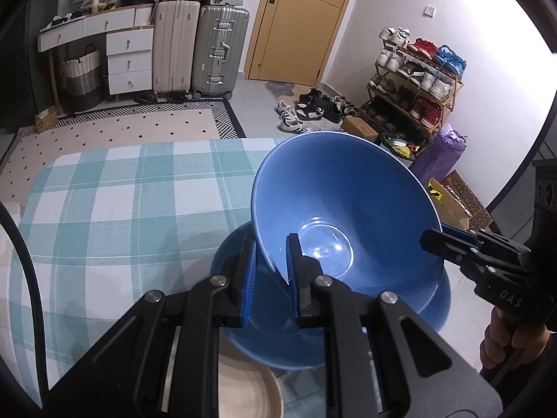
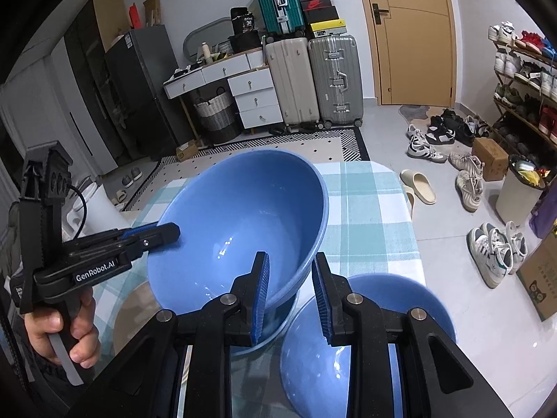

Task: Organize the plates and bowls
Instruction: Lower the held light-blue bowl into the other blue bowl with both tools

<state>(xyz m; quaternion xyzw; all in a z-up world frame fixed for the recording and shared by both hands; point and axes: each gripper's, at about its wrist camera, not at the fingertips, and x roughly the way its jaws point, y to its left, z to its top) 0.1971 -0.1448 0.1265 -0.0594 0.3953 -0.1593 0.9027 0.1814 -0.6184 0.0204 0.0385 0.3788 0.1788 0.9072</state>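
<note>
Table (image 1: 104, 188): teal-and-white checked cloth, fills the lower half of both views; bowls sit toward its 5 o'clock corner in the left wrist view.
Held bowl (image 1: 348, 202): large blue bowl, lifted and tilted, gripped on two sides of its rim; also centre in the right wrist view (image 2: 243, 216).
Lower bowl (image 1: 264, 345): blue, directly beneath the held bowl in the left wrist view; in the right wrist view (image 2: 410, 299) at 5 o'clock of the held bowl, resting on the cloth.
Beige dish (image 1: 250, 390): pale rim at 6 o'clock, partly hidden behind the tool (plate or bowl: cannot tell).
Left gripper (image 1: 271, 261): jaws narrow, blue pads clamped on the near rim of the held bowl; seen from the side at 9 o'clock in the right wrist view (image 2: 163, 231).
Right gripper (image 2: 290, 278): jaws narrow, straddling the bowl's rim, inner pad against the wall (outer pad contact unclear); enters at 3 o'clock in the left wrist view (image 1: 442, 240), tips at the rim.
Hands: left hand (image 2: 69, 327) and right hand (image 1: 504, 341) around the handles.
</note>
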